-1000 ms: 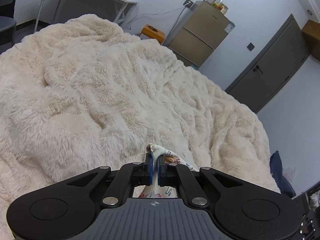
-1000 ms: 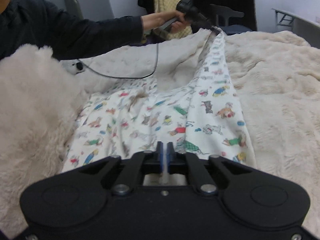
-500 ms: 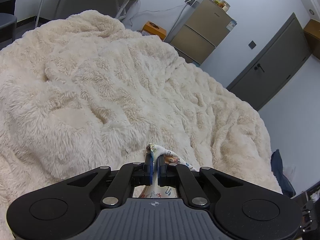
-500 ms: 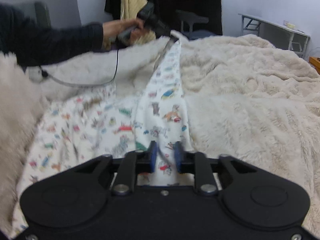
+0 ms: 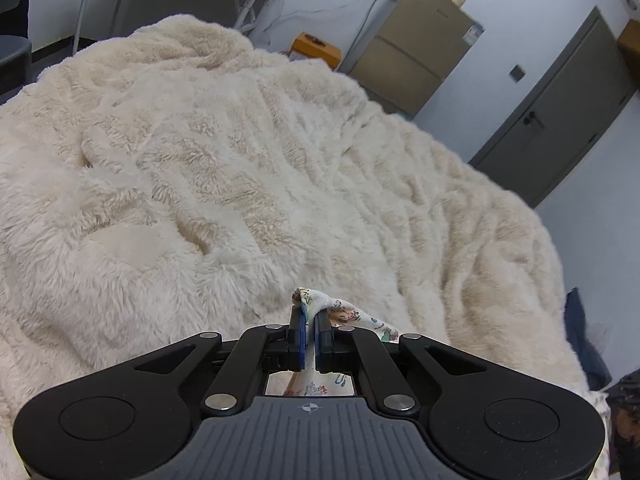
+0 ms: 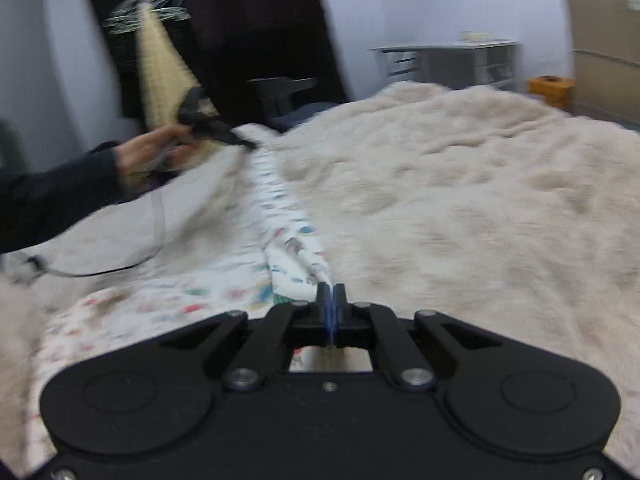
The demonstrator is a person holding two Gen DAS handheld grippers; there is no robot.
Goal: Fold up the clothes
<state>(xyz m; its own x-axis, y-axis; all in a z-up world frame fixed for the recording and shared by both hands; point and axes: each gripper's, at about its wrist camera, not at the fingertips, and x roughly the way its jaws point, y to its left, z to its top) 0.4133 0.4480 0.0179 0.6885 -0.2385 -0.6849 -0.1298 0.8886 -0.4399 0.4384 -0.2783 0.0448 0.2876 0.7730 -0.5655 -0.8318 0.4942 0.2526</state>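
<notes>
My right gripper sits at 6 o'clock in its own view, fingers pressed together on a fold of the garment. Half a second ago those fingers stood spread over the cloth, so this pinch is new. The view has also swung: the desk and cabinet now show at 1 to 2 o'clock. My left gripper pinches a bunched corner of the same garment, just as it did a second ago, and its outlook has hardly shifted.

The printed garment lies on the blanket, flat at 8 o'clock in the right view and pulled into a taut ridge running up to 11 o'clock. There the left hand holds the other gripper; blur makes that far pinch hard to read.

Count: one garment, one blanket, two grippers. Farther off are one desk, one cabinet and one door.
</notes>
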